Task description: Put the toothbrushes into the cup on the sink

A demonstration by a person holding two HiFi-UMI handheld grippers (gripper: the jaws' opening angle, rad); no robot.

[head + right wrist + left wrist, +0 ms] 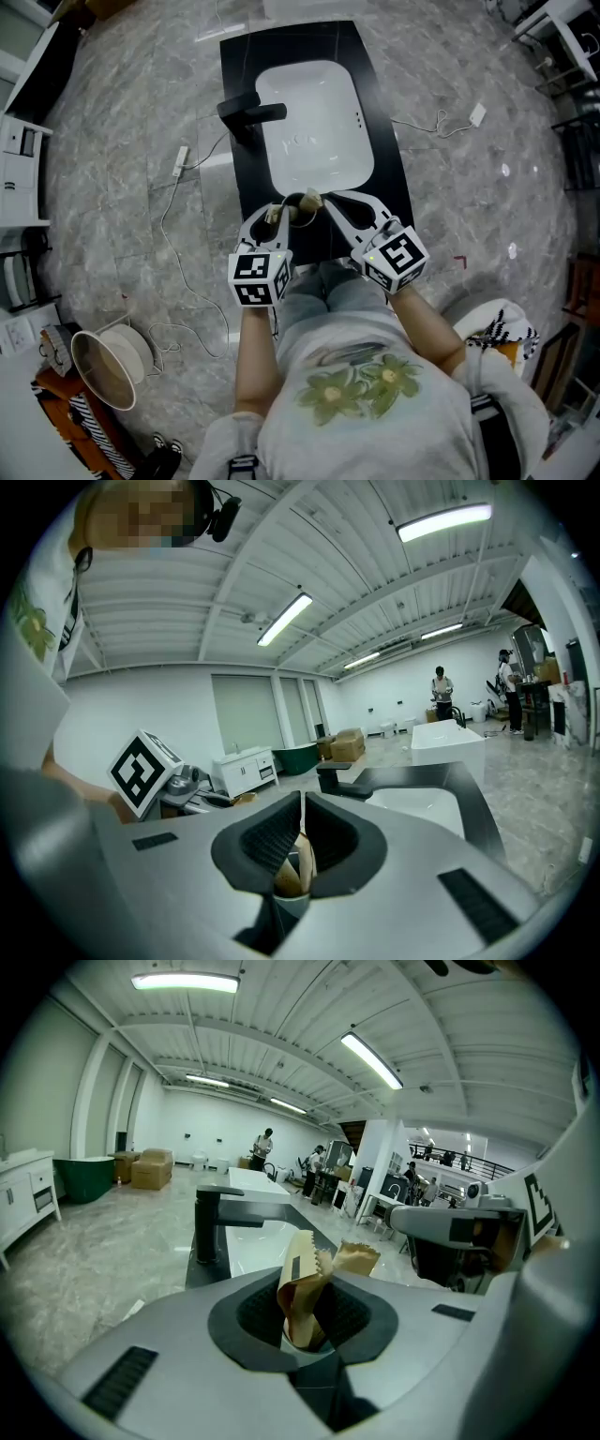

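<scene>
The left gripper point(275, 215) and right gripper point(328, 201) both pinch a brown paper packet point(302, 203) above the sink's point(319, 94) near rim. It lies crosswise between them, ragged end upward.

The white basin point(314, 127) is open from the far and right sides. The black faucet point(248, 114) blocks its left rim. At the near rim, the left gripper point(277, 214), right gripper point(324, 201) and brown paper wrapper point(303, 203) crowd the black counter point(244, 66).
</scene>
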